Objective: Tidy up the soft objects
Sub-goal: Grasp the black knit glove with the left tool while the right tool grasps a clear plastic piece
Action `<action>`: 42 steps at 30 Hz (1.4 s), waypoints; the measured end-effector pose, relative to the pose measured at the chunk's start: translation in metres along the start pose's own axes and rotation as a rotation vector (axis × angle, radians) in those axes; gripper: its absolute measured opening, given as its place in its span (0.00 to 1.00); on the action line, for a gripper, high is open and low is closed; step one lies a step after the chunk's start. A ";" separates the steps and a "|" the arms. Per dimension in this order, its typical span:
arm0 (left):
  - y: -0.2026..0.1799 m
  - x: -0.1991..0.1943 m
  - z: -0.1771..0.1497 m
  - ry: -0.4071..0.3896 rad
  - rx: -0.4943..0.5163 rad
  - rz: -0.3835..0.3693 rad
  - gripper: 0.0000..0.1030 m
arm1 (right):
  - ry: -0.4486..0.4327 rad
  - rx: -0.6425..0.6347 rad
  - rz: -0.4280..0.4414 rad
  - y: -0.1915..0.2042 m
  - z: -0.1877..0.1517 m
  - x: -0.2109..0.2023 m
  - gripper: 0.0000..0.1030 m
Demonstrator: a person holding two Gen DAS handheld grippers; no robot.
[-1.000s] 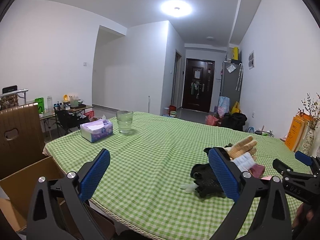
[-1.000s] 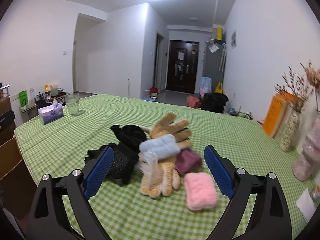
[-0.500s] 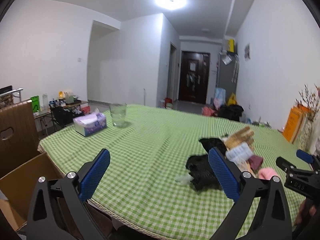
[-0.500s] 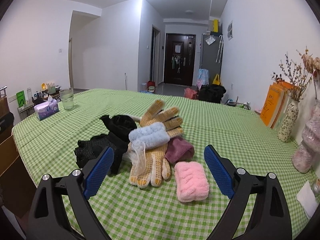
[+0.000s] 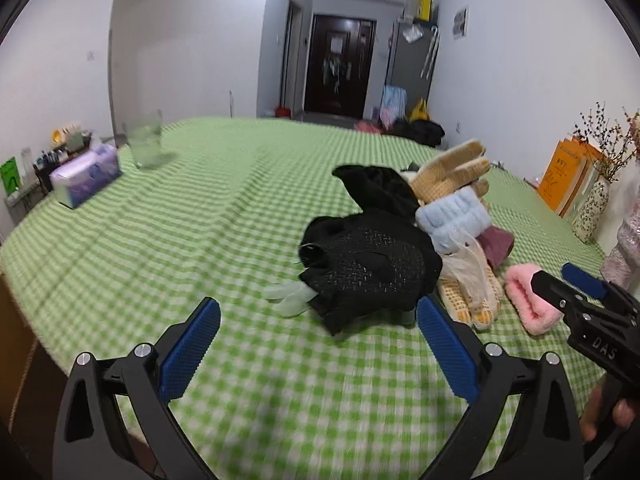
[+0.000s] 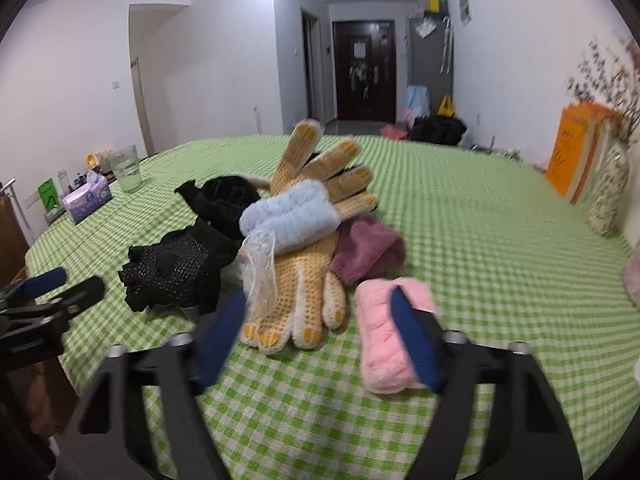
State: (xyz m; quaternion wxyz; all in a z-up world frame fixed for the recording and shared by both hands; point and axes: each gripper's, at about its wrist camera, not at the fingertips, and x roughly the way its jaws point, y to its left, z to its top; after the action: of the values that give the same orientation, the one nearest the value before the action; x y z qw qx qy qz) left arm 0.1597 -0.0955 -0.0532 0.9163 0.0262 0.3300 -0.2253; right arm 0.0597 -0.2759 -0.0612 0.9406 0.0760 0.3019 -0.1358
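Observation:
A heap of soft things lies on the green checked tablecloth. In it are black knit gloves, tan knit gloves, a pale blue fuzzy roll, a maroon cloth, a pink fuzzy roll and a thin clear plastic glove. My left gripper is open just in front of the black gloves. My right gripper is open in front of the tan glove's fingertips, its right finger over the pink roll.
A tissue box and a glass of water stand at the far left of the table. Orange books and a vase with dried twigs stand at the right edge. A hand holds the right gripper's handle.
Both grippers have moved forward and down toward the heap, which looms much larger now. Both stay open. The heap has not shifted.

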 end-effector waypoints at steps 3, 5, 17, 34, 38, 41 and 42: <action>-0.001 0.019 0.007 0.015 -0.004 -0.006 0.85 | 0.040 -0.001 0.058 0.005 0.001 0.014 0.49; -0.001 0.035 0.012 0.047 -0.012 -0.023 0.76 | 0.051 -0.009 0.088 0.011 0.003 0.020 0.46; 0.005 0.090 0.018 0.193 -0.089 -0.149 0.65 | 0.116 -0.003 0.131 0.028 0.018 0.071 0.24; 0.023 -0.009 0.028 0.024 -0.069 -0.188 0.11 | 0.044 -0.084 0.249 0.066 0.039 0.043 0.06; 0.043 -0.032 0.033 -0.022 -0.074 -0.142 0.11 | -0.010 -0.104 0.301 0.084 0.050 0.022 0.06; 0.060 -0.051 0.031 -0.061 -0.093 -0.099 0.11 | -0.026 -0.140 0.329 0.103 0.053 0.013 0.06; 0.065 -0.056 0.029 -0.069 -0.098 -0.084 0.11 | -0.031 -0.149 0.341 0.109 0.054 0.010 0.06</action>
State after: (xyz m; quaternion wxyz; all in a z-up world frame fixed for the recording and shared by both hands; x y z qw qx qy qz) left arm 0.1668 -0.0203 -0.0029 0.9170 -0.0403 0.3097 -0.2480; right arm 0.1300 -0.1862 -0.0173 0.9575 0.0540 0.2794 0.0473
